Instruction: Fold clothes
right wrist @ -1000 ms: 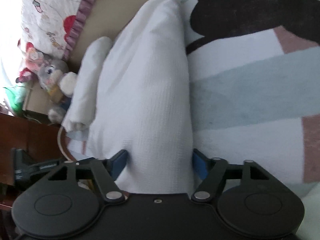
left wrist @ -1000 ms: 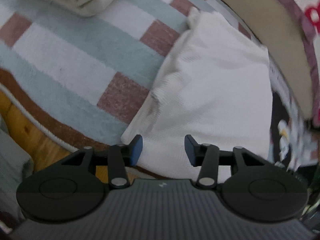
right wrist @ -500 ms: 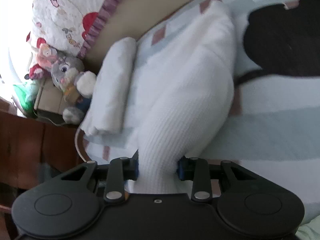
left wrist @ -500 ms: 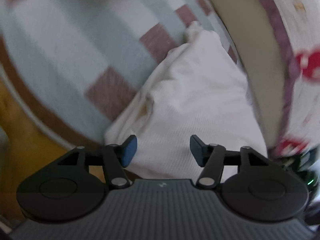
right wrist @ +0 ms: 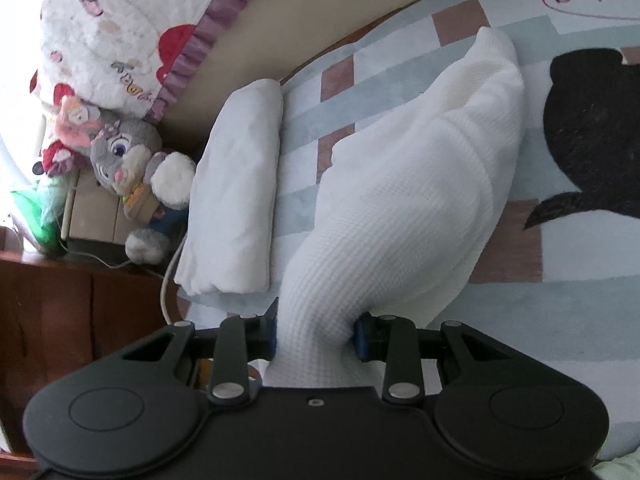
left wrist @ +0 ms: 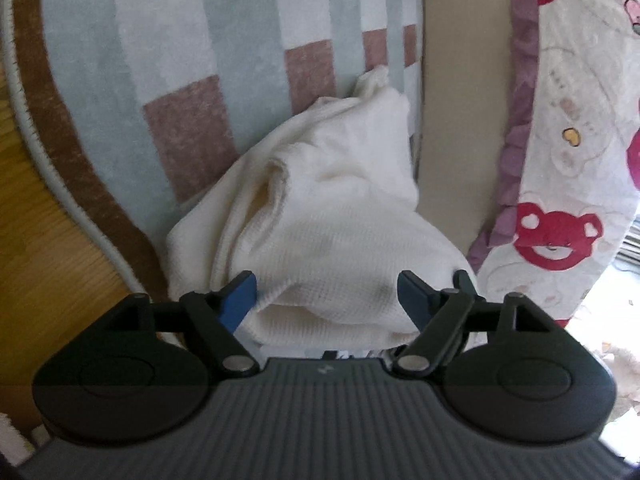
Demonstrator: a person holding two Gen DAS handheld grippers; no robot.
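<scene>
The right gripper [right wrist: 316, 332] is pinching one bunched end of a white waffle-knit garment [right wrist: 416, 200] between its blue pads [right wrist: 362, 338], the cloth being gathered into a narrow neck at the jaws and widening away from them. The garment's far end is resting on a checked rug [right wrist: 540, 312] of pale blue, white and brown squares, just beside a black cartoon figure [right wrist: 592, 136] printed on it. A folded white cloth [right wrist: 236, 192] is lying on the rug to the left of the garment, near a grey plush rabbit [right wrist: 132, 168]. The left gripper [left wrist: 326, 294] is opening, its jaws standing wide on either side of the garment [left wrist: 328, 208], whose cloth is lying between them without being pressed. A quilt with red bears [left wrist: 568, 160] is hanging at the right.
</scene>
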